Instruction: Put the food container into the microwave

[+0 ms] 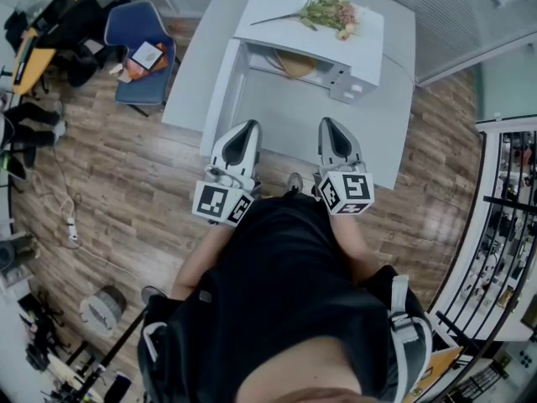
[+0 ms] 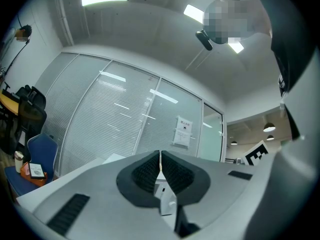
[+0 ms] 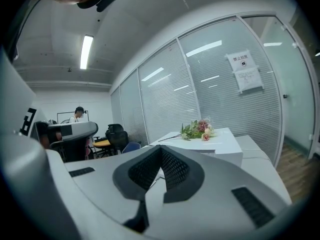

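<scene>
Left hand-held gripper (image 1: 247, 128) and right hand-held gripper (image 1: 329, 125) are held side by side close to the person's body, pointing forward over the near edge of the desk (image 1: 394, 99). Each has its jaws pressed together on nothing. Ahead, the microwave (image 1: 336, 36) stands with its door open, and a tan round food container (image 1: 295, 64) shows inside. Flowers (image 1: 331, 11) lie on top.

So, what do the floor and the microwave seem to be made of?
The floor looks like wood or wood-look laminate: matte brown planks with grain. The microwave seems white painted metal, perhaps plastic: smooth plain casing with sharp edges.
</scene>
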Motion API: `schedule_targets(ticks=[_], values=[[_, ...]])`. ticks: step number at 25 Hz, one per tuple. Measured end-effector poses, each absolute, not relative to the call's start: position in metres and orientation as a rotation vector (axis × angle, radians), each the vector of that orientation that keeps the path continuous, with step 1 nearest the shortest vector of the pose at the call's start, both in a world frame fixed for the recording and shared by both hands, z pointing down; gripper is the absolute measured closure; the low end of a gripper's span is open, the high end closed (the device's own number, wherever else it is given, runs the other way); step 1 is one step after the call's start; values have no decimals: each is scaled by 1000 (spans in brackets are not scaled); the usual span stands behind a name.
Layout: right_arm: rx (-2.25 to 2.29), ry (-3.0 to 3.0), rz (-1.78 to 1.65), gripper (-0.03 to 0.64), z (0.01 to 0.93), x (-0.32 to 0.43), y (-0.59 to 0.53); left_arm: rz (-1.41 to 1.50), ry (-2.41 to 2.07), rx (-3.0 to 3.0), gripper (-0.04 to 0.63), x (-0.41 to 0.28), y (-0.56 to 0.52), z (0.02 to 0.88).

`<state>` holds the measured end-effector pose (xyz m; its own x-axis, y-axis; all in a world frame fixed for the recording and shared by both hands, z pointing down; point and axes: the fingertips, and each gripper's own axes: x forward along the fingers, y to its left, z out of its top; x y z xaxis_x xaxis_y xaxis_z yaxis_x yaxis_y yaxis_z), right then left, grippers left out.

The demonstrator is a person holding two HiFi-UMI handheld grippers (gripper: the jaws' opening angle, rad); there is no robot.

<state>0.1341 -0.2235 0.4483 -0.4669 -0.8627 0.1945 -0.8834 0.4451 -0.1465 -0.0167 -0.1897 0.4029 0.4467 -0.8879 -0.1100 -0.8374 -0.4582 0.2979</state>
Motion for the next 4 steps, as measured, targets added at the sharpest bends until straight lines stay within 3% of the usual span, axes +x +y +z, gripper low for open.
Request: schedule_targets(ticks=[4], values=[[1575,-2593,346,592,448,136,-219,-382,-1506,2499,564,-14,-185,402]])
